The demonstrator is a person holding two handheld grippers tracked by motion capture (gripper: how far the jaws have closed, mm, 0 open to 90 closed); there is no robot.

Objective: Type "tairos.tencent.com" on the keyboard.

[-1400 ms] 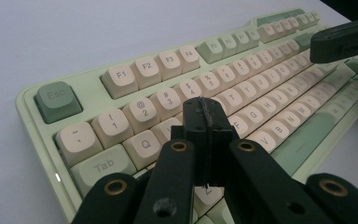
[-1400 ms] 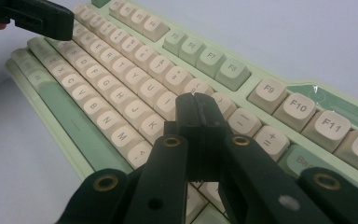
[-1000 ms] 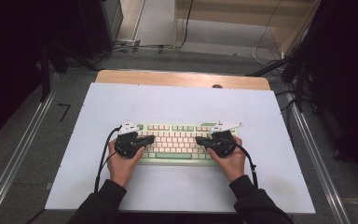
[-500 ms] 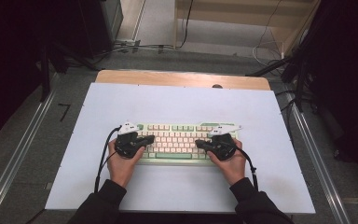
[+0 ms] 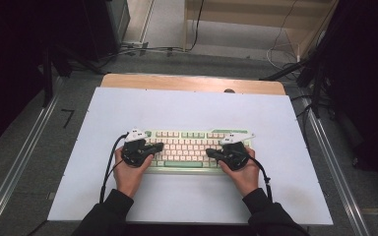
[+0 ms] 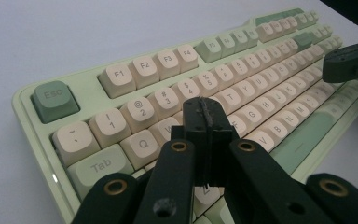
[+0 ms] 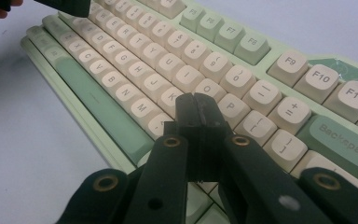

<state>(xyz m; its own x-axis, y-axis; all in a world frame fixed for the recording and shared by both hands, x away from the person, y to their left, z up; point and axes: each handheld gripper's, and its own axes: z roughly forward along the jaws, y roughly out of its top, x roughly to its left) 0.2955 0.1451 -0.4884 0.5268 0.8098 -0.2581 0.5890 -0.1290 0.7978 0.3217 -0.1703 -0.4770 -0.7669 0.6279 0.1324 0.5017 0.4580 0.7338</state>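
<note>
A pale green keyboard [image 5: 192, 147] with cream keys lies on the white table top, near the front. My left gripper [image 5: 160, 146] is shut and empty over the keyboard's left half; in the left gripper view its tips [image 6: 204, 112] hover over the keys near W and E of the keyboard [image 6: 121, 74]. My right gripper [image 5: 208, 152] is shut and empty over the right half; in the right gripper view its tips [image 7: 196, 107] sit above the keys near K and L of the keyboard [image 7: 261, 70]. Whether either tip touches a key I cannot tell.
The white table top [image 5: 187, 108] has bare room behind and on both sides of the keyboard. A wooden strip [image 5: 192, 82] runs along its far edge. Metal rails [image 5: 24, 152] flank the table, and cables lie on the floor beyond.
</note>
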